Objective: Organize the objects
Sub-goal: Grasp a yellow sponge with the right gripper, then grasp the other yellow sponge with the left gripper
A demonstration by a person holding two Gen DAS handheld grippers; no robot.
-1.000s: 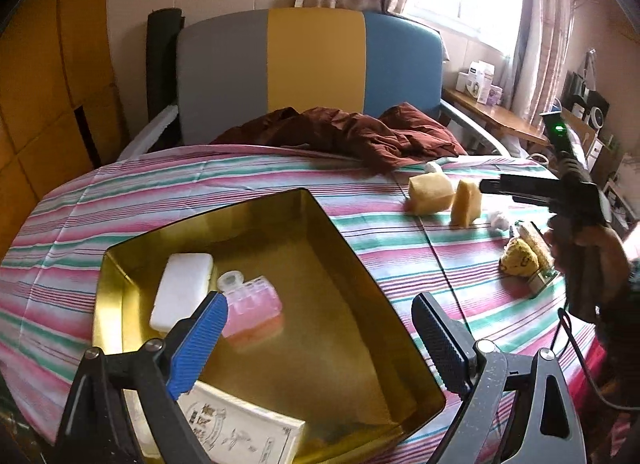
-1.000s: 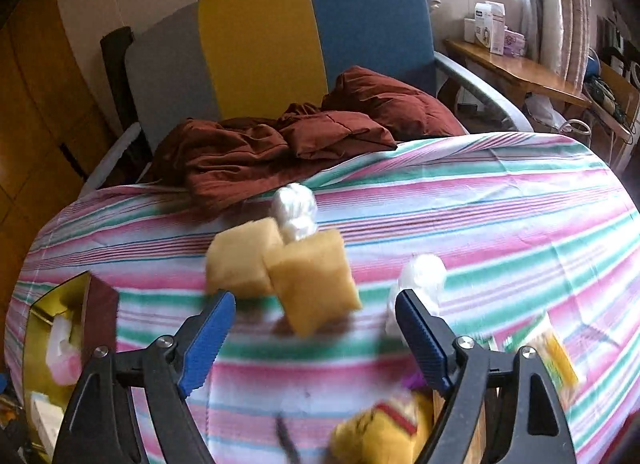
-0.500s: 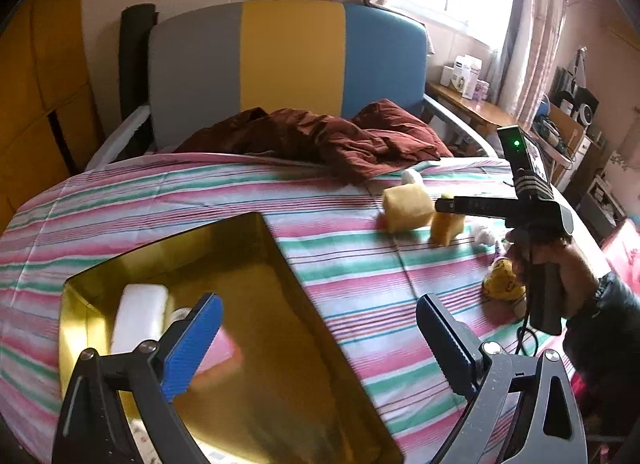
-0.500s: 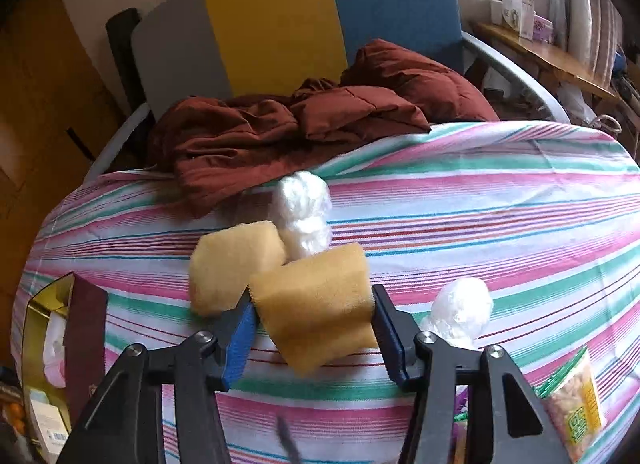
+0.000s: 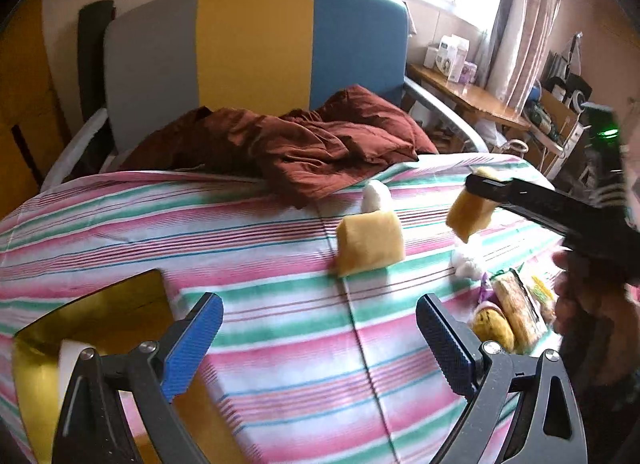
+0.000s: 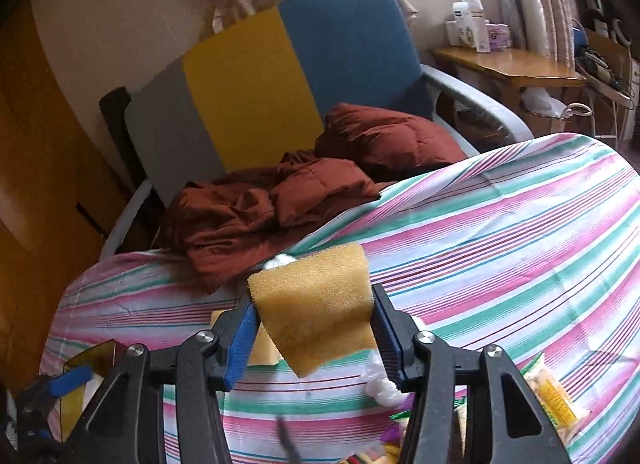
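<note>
My right gripper [image 6: 314, 330] is shut on a yellow sponge [image 6: 316, 304], lifted clear above the striped tablecloth [image 6: 500, 232]. The left wrist view shows that same sponge [image 5: 470, 214] hanging from the right gripper's black fingers [image 5: 520, 194]. A second yellow sponge [image 5: 370, 244] lies on the cloth, and it peeks out behind the held one [image 6: 262, 348]. My left gripper [image 5: 318, 338] stands open with nothing between its blue pads, just right of the gold tin [image 5: 100, 312]. A white block [image 5: 68, 360] sits inside the tin.
White plastic wads [image 5: 376, 196] [image 5: 468, 264] and snack packets [image 5: 516, 308] with a yellow plush toy [image 5: 492, 328] lie at the table's right. A rust-brown quilt [image 5: 304, 144] is heaped on the tricolour chair [image 5: 256, 48] behind the table. A person's hand [image 5: 588, 304] holds the right gripper.
The right gripper closed on the yellow sponge and raised it off the cloth. The left gripper slid right, away from the gold tin, which now shows only at the lower left.
</note>
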